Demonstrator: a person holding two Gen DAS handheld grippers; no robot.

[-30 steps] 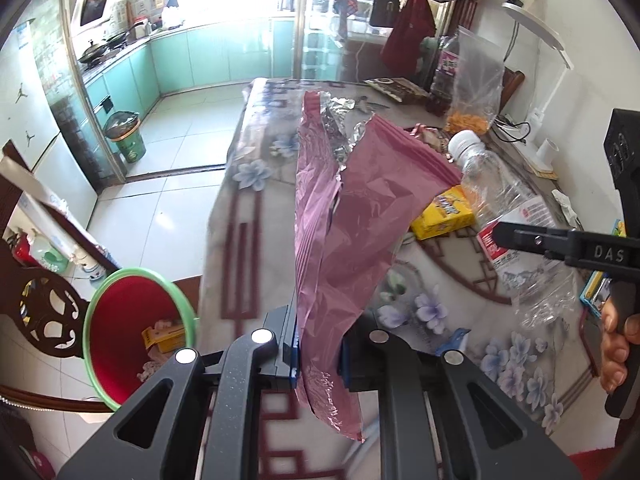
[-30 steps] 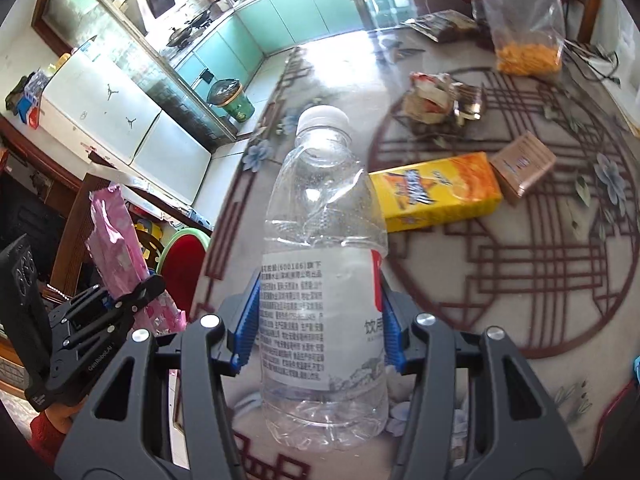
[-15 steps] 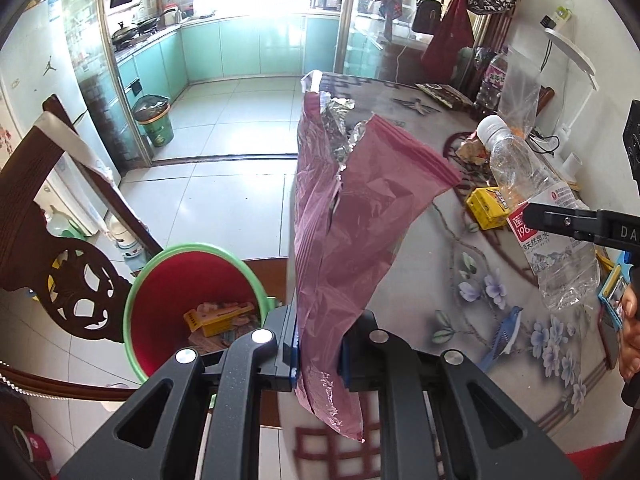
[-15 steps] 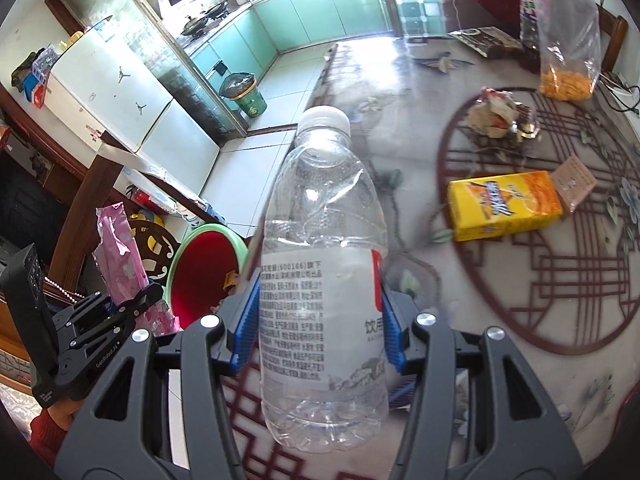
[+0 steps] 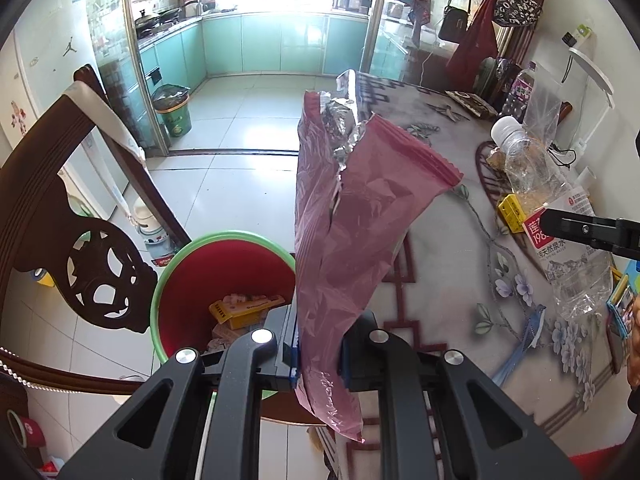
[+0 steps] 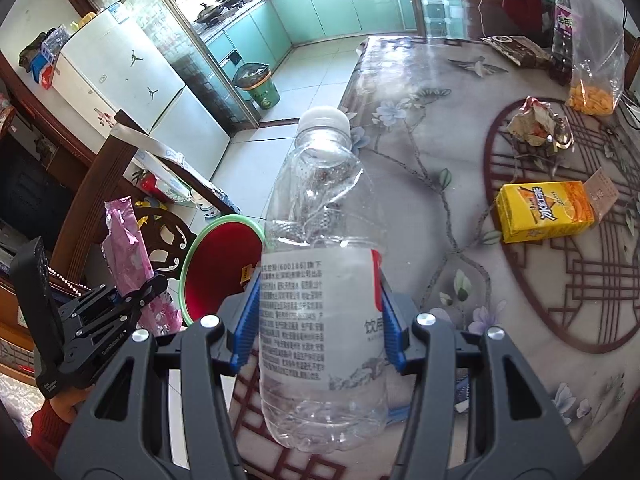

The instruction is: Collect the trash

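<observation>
Left wrist view: we find the left gripper (image 5: 318, 346) at bottom centre, its jaws pressed together on a pink foil-lined wrapper (image 5: 352, 216) that stands up through the middle of the frame. Below and left of it sits a red bin with a green rim (image 5: 224, 276) on the tiled floor, with yellow packaging lying inside. A dark carved chair (image 5: 80, 240) occupies the left side. At the right edge, the right gripper (image 5: 592, 232) clamps a clear plastic bottle (image 5: 540, 184) above the flower-patterned desk (image 5: 448, 240).

Right wrist view: we note the right gripper (image 6: 318, 332) at bottom centre, its blue pads (image 6: 246, 328) pinching the labelled middle of the clear plastic bottle (image 6: 320, 280), white cap toward the top of the frame. The red bin (image 6: 216, 272) shows just left of the bottle, beside the desk edge. At lower left, the left gripper (image 6: 136, 296) holds the pink wrapper (image 6: 124, 248). On the desk (image 6: 420, 152) at right lie a yellow drink carton (image 6: 544, 210), a crumpled wrapper (image 6: 536, 124) and a clear bag of orange snacks (image 6: 592, 80).
</observation>
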